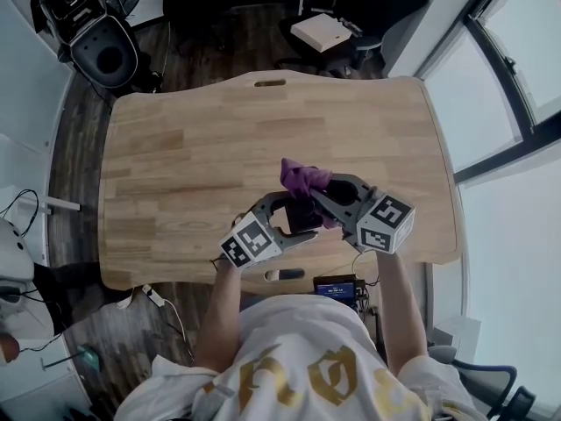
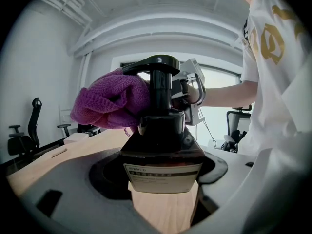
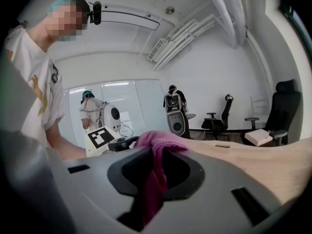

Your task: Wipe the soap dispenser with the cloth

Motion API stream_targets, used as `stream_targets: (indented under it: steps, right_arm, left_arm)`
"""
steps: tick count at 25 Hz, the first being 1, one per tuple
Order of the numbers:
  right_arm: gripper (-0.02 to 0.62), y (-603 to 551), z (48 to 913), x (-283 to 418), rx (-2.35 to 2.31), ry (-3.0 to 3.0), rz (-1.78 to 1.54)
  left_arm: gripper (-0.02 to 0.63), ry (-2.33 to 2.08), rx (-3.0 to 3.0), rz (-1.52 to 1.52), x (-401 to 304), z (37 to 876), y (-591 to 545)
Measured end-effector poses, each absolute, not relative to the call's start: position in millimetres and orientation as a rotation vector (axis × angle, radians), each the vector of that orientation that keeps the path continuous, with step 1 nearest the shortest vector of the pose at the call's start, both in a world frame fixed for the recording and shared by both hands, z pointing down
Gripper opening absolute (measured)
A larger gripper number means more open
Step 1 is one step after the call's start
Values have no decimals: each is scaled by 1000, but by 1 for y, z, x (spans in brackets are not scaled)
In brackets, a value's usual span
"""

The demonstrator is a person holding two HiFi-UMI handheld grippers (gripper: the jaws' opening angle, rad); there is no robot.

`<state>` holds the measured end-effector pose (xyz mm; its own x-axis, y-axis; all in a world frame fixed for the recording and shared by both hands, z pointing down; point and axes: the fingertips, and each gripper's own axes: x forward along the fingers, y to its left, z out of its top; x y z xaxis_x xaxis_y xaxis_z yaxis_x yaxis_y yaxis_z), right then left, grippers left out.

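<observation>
1. While the left gripper [image 1: 294, 222] grips the soap dispenser [image 1: 303, 212], the bottle is over the near part of the wooden table [image 1: 175, 147], in front of the person. In the left gripper view the jaws press on both sides of the dark bottle's lower body [image 2: 163, 145], and the label faces the camera. Whether the base touches the table cannot be told.
2. The purple cloth [image 2: 114, 101] lies against the pump head, at the left side of the neck in that view. In the head view the cloth [image 1: 302, 176] shows just beyond the dispenser.
3. The right gripper [image 1: 326, 191] has its jaws closed on the cloth. In its own view a fold of the cloth [image 3: 156, 179] hangs pinched between them, and the bunched part sticks out in front.
4. The step in hand seems to be the wiping itself, at the top of the dispenser; how much is already wiped cannot be judged.
5. The next move probably calls for the right gripper to rub the cloth around the pump and then down the shoulder and body. The left gripper should hold the bottle firm, perhaps turning it to offer the hidden sides. The cloth must not slip out of the jaws.
</observation>
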<state>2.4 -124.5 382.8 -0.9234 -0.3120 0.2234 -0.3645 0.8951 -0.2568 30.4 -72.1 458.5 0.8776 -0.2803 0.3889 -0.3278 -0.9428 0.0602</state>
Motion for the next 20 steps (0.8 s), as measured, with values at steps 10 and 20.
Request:
stream_targets:
  steps: [10,20]
  right_arm:
    - [57,-124,400,-2,436,-2840,463]
    - [56,-121,396,6,500,-2893,495]
  left_arm:
    - [356,-417,2923,654,38,474,-67]
    - [356,-522,2881,560,22,475,-80]
